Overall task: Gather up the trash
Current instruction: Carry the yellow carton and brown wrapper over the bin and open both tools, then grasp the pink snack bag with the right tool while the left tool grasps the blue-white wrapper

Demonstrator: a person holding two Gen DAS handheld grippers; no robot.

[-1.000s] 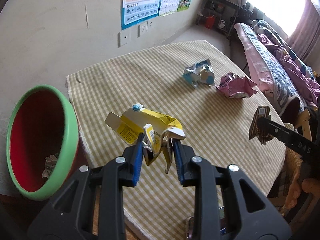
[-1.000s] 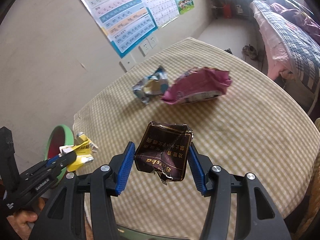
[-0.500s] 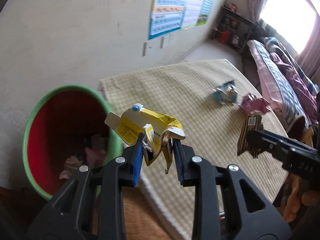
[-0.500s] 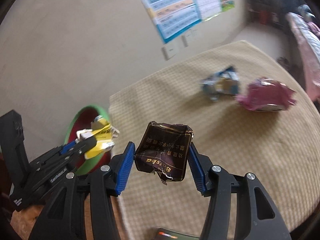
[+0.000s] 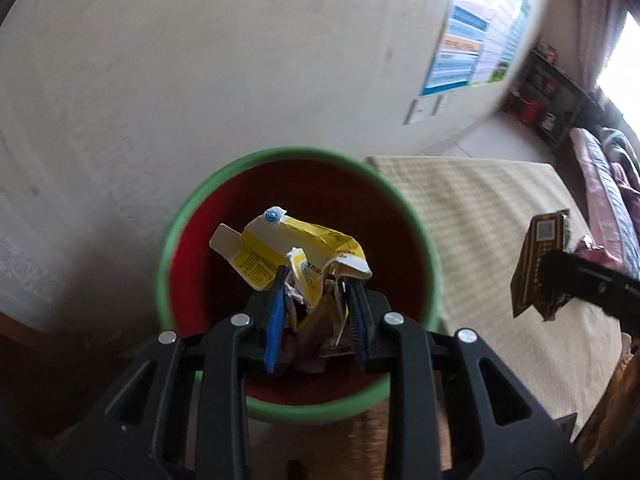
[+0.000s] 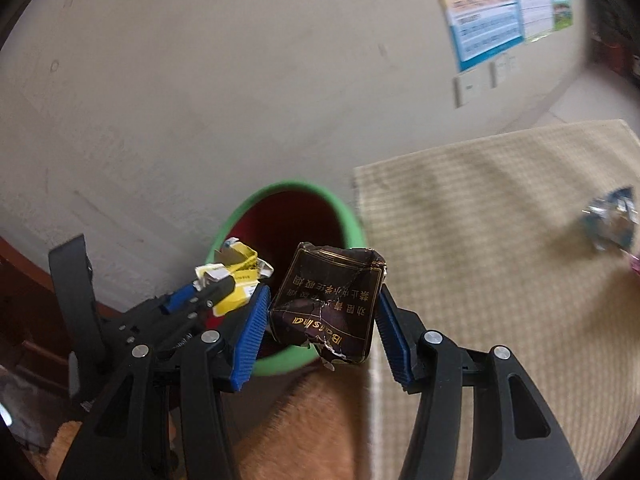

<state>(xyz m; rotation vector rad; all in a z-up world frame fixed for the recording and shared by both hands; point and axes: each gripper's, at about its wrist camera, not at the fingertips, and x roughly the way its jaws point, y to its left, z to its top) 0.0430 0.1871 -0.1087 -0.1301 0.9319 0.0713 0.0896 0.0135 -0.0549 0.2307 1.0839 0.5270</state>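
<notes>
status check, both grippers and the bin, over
Left gripper shut on yellow carton, over the green-rimmed bin. Right gripper shut on dark packet, at the bin's edge. Nothing blocking the bin mouth.

A lived-in home bedroom: a bed [image 5: 608, 184] with rumpled bedding lies by a bright window [image 5: 624, 60], study charts [image 6: 484, 12] hang on a plaster wall, a checked cloth covers the tabletop [image 6: 500, 248], and a dark shelf unit [image 5: 548, 92] holds clutter.

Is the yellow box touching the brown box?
Apart. The left wrist view shows the yellow box in the left gripper over the bin, with a wide gap to the brown box in the right gripper.
</notes>
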